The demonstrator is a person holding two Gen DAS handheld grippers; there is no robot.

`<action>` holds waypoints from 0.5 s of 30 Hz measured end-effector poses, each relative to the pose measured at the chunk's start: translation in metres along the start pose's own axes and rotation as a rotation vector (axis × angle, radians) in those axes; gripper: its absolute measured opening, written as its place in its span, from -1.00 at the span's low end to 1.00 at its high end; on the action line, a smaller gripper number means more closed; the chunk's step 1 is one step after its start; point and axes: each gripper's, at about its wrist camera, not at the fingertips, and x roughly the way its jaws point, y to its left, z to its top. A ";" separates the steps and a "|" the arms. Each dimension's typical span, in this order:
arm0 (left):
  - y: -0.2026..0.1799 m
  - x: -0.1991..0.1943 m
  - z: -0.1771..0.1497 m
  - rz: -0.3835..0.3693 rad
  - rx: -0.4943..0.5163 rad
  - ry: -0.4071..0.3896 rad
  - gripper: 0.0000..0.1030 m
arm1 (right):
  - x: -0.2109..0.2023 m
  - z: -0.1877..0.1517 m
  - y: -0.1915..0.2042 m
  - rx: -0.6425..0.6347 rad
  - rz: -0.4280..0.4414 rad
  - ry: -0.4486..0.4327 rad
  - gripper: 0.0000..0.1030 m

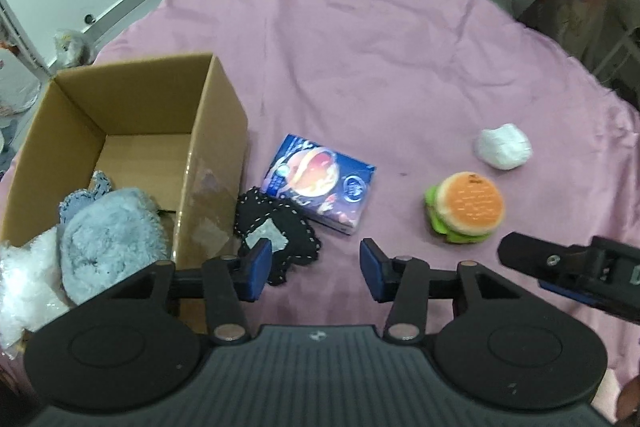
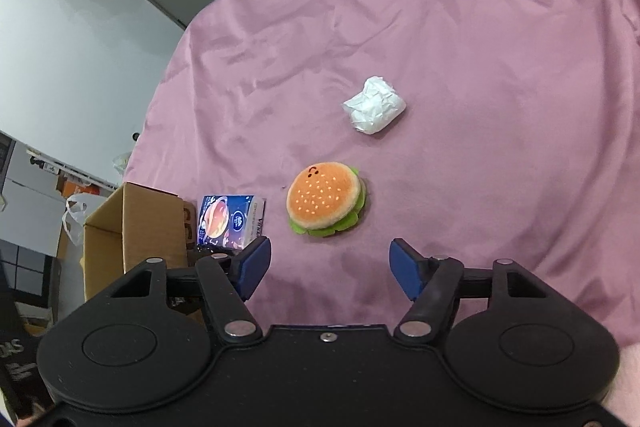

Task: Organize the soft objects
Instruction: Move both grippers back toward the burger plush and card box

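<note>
1. The left gripper (image 1: 316, 269) hovers with its blue-padded jaws spread apart and empty, above the pink cloth-covered table (image 1: 380, 47).
2. The right gripper (image 2: 330, 267) likewise has its jaws wide apart, holding nothing.
3. The round plush hamburger toy (image 2: 324, 201) lies on the cloth just ahead of the right gripper's jaws.
4. Beyond the hamburger sits a crumpled white soft wad (image 2: 374, 105), apart from it.
5. Left of the hamburger lies a blue printed carton (image 1: 318, 185), with a black lace-edged cloth piece (image 1: 280, 233) touching it.
6. Further left of the hamburger stands an open brown cardboard box (image 1: 216, 131), holding a fluffy grey-blue plush item (image 1: 112, 239).
</note>
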 end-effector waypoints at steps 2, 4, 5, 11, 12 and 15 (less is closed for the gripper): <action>-0.006 0.004 0.001 0.038 0.036 -0.018 -0.09 | 0.007 0.003 -0.002 0.002 0.006 0.011 0.28; -0.013 0.008 0.002 0.077 0.062 -0.028 -0.09 | 0.015 0.006 -0.004 0.007 0.013 0.024 0.26; -0.015 0.009 0.003 0.093 0.069 -0.033 -0.09 | 0.018 0.007 -0.005 0.010 0.016 0.029 0.25; -0.028 0.007 0.005 0.102 0.105 -0.057 -0.27 | 0.030 0.012 -0.013 0.033 0.031 0.040 0.20; -0.031 0.008 0.004 0.114 0.122 -0.062 -0.27 | 0.031 0.013 -0.014 0.036 0.032 0.041 0.20; -0.033 0.021 0.003 0.145 0.127 -0.029 -0.32 | 0.033 0.015 -0.016 0.045 0.043 0.046 0.19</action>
